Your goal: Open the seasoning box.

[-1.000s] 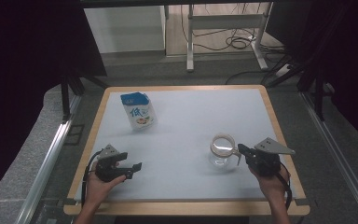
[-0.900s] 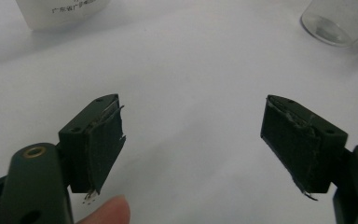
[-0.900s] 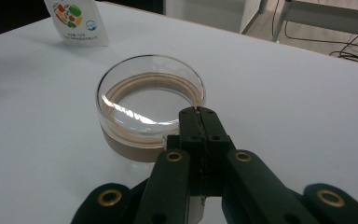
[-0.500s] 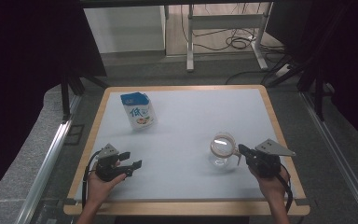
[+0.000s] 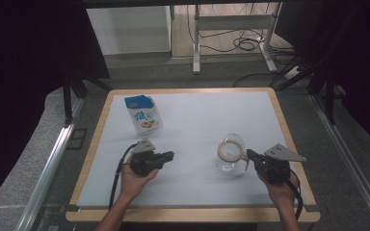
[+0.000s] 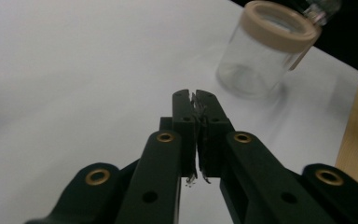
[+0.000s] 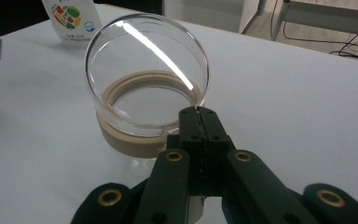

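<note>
Right gripper [image 5: 248, 155], seen from the high view at the right front of the table: jaws pressed together, their tips at the handle side of the glass jug [image 5: 230, 154]; in the right gripper view [image 7: 199, 112] the closed tips sit against the jug's [image 7: 147, 79] clear wall just above its tan collar, and whether anything thin is pinched between them cannot be told. The jug stands upright on the white table top [image 5: 197, 125], right of centre, with a tan ring round its mouth. Left gripper [image 5: 169, 155]: jaws have just been closing and now meet with nothing between them; in the left gripper view [image 6: 196, 95] the black pads touch along their length above bare white surface, the jug [image 6: 265, 51] farther off to the upper right, well apart from them. The left gripper lies left of centre, pointing across the table toward the jug. Behind it, near the far left corner, a blue-and-white carton [image 5: 143, 114] stands upright, apart from both grippers; the table's wooden rim [image 5: 289, 139] frames the white surface.
</note>
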